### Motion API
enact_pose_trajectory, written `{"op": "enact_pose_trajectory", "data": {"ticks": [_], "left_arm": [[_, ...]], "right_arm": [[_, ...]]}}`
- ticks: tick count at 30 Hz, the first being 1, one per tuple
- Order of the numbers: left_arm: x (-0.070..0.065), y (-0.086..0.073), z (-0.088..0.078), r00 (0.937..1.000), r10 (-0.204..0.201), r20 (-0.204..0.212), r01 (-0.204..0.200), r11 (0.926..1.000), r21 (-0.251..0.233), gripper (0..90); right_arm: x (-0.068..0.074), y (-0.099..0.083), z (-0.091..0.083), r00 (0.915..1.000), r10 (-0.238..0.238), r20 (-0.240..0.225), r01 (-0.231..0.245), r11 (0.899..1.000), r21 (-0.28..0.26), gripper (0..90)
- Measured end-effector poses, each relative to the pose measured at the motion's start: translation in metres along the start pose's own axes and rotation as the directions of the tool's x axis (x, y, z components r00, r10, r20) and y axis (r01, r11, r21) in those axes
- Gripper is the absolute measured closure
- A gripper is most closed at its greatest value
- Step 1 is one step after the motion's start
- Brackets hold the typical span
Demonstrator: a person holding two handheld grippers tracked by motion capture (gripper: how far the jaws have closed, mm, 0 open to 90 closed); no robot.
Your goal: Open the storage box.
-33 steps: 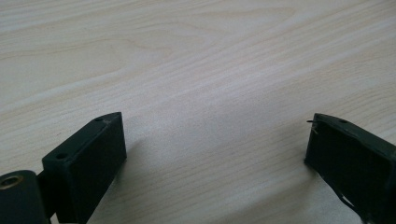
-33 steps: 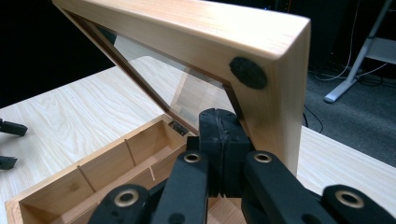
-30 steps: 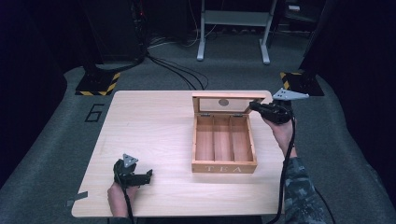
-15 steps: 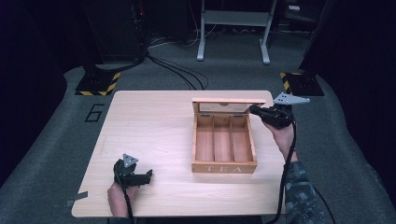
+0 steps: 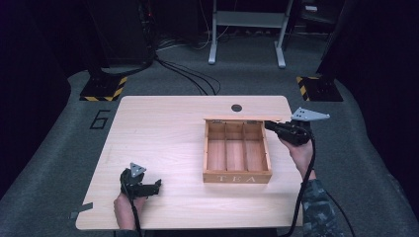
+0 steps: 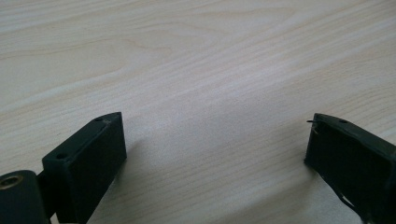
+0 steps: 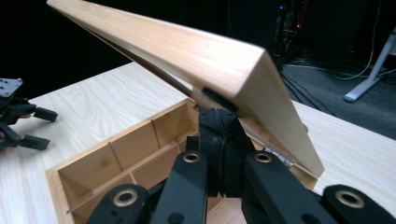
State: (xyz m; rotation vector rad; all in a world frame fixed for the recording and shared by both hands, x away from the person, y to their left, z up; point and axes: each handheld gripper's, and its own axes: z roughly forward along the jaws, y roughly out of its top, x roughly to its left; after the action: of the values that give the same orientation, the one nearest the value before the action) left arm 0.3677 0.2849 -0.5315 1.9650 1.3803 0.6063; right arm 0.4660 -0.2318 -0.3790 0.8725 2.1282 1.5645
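In the high view the left gripper (image 5: 153,186) lies low on the wooden table (image 5: 168,133), at about seven o'clock from the table's middle, held by a hand (image 5: 126,210) that comes in from the bottom edge. Its jaws stand wide apart with nothing between them. The left gripper view shows the same: two black jaws spread over bare pale wood grain, the left gripper (image 6: 215,154) close above the board.

Further right, at about three o'clock from the table's middle, sits the wooden tea box (image 5: 237,153), with the word TEA on its near wall and three long compartments open to view. Its hinged lid (image 5: 242,119) stands along the far edge, at twelve o'clock of the box, seen nearly edge-on from above.

At two o'clock from the box the right gripper (image 5: 269,125) reaches in from the right, its grey plate on top, its cable trailing down along the forearm and patterned sleeve (image 5: 321,212). In the right gripper view the right gripper (image 7: 223,140) has its jaws pressed narrow, meeting right under the lid (image 7: 187,51) at its corner. The lid is tilted over the tea box (image 7: 116,158), with a metal hinge (image 7: 280,156) showing at four o'clock from the jaws. Whether the pads pinch the lid's edge or only bear against it cannot be told.
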Motion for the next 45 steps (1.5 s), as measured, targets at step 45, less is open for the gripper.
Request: {"op": "enact_pose_trajectory", "data": {"ticks": [45], "left_arm": [[0.0, 0.0, 0.0, 1.0, 0.002, -0.001, -0.002, 1.0, 0.001, 4.8]], "right_arm": [[0.031, -0.082, -0.013, 0.9971, 0.071, -0.028, -0.069, 0.996, 0.055, 88.9]]}}
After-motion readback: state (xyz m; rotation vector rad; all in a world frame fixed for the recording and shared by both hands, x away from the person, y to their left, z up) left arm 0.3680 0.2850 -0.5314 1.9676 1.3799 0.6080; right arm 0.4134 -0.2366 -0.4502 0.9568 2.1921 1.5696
